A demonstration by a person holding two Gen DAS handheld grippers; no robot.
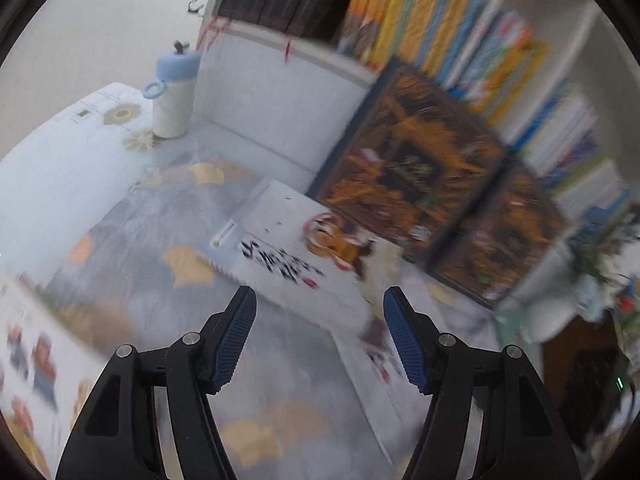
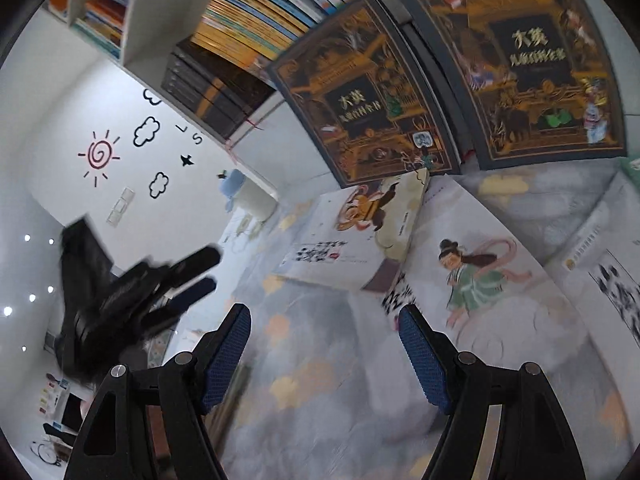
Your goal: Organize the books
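A white book with a tiger drawing (image 1: 304,248) (image 2: 352,232) lies on the grey leaf-patterned tablecloth (image 1: 168,216), just ahead of both grippers. A book with a green-robed figure (image 2: 472,280) lies beside it, its edge tucked under the tiger book. Two dark ornate books (image 1: 412,152) (image 2: 372,96) lean upright against the shelf. My left gripper (image 1: 320,296) is open and empty above the cloth, short of the tiger book; it also shows as a blurred black shape, the left gripper (image 2: 208,274), in the right wrist view. My right gripper (image 2: 324,314) is open and empty.
A white shelf holds rows of upright books (image 1: 440,32) (image 2: 256,20). A bottle with a blue cap (image 1: 174,92) stands at the table's far left corner. Another white book (image 2: 608,272) lies at the right, and a picture book (image 1: 32,352) at the near left.
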